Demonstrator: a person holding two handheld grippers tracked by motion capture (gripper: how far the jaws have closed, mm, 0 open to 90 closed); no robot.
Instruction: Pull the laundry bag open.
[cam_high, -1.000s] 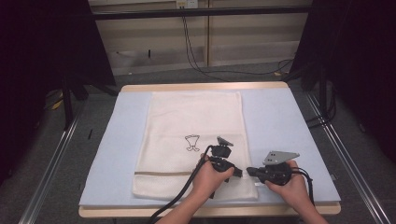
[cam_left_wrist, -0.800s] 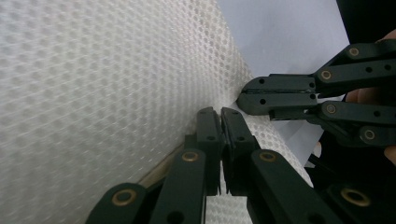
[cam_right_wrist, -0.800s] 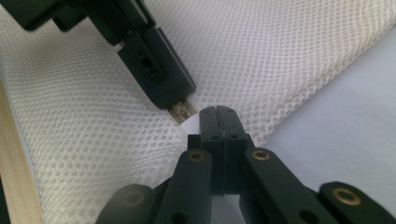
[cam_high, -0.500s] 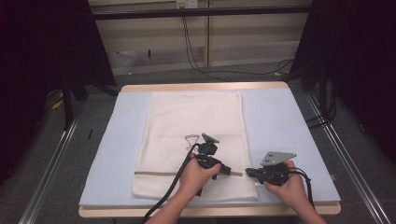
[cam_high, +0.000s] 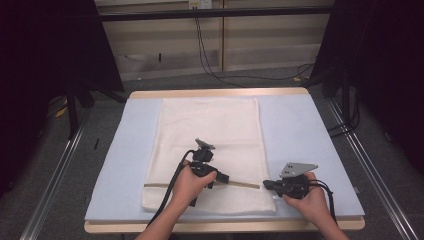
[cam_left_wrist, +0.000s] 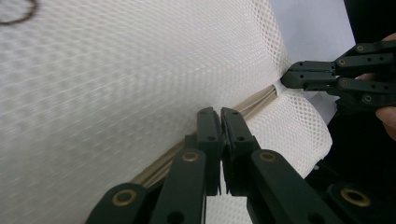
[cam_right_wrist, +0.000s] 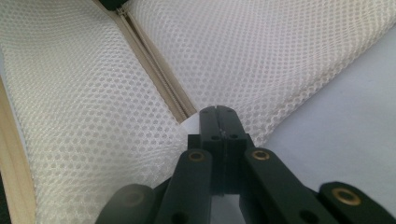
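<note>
Mesh laundry bag, white, lies flat along the middle of a pale blue table mat in the high view, its beige zipper crossing near the person's edge. The left gripper sits over the zipper; the right gripper meets the bag's right edge. In the left gripper view, closed jaws rest at the zipper line. In the right gripper view, the jaws are clamped on the bag's edge at the zipper's end.

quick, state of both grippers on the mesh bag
Left gripper: closed at the zipper of the mesh bag, likely on its pull.
Right gripper: closed on the bag's edge.
</note>
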